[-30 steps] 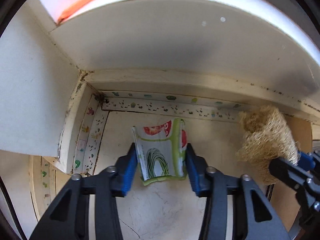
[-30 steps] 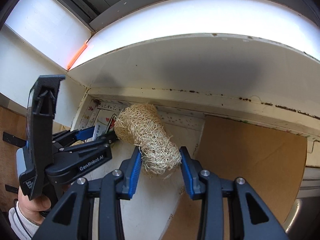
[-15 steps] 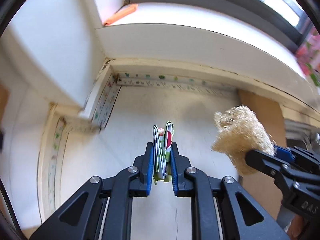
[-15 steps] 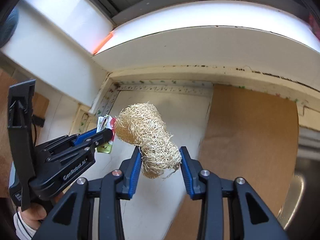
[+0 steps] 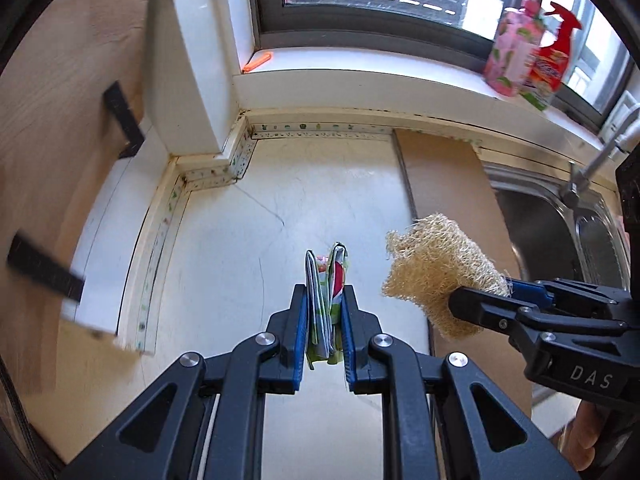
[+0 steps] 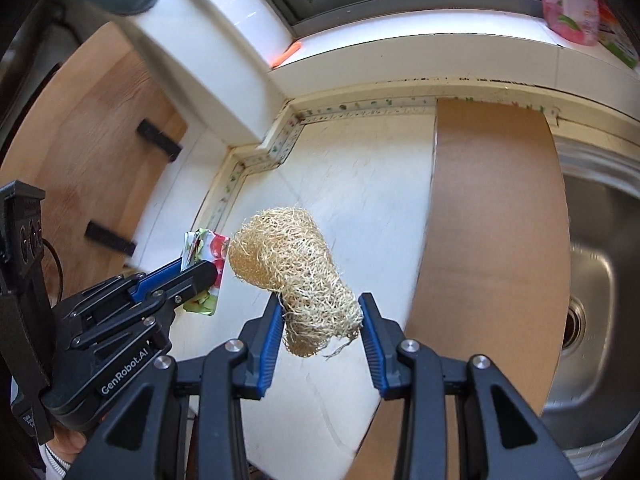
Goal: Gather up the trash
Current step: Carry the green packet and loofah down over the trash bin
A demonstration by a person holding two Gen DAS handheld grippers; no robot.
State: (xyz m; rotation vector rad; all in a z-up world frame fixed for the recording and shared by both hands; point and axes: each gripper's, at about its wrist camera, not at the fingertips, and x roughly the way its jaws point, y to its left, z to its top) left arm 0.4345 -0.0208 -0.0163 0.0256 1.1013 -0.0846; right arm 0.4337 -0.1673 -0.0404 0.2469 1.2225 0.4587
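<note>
A folded snack wrapper (image 5: pixel 326 300) is pinched in the left claw (image 5: pixel 323 320) above the white tabletop (image 5: pixel 240 260); beside it on the right, a loofah sponge (image 6: pixel 296 276) is gripped by the right claw (image 6: pixel 320 320).

A white, cracked countertop (image 5: pixel 248 240) carries a brown board (image 6: pixel 492 216) lying beside the steel sink (image 6: pixel 592 264)

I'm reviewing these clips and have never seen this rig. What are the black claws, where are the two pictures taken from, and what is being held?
No robot here: a person holds a two-finger clamp in each hand, with a camera on each looking along its fingers. In the left hand's picture, the left gripper is shut on a folded printed wrapper. In the right hand's picture, the right gripper is shut on a straw-coloured loofah scrubber. Both hang above a white countertop with a brown board, beside a steel sink.
</note>
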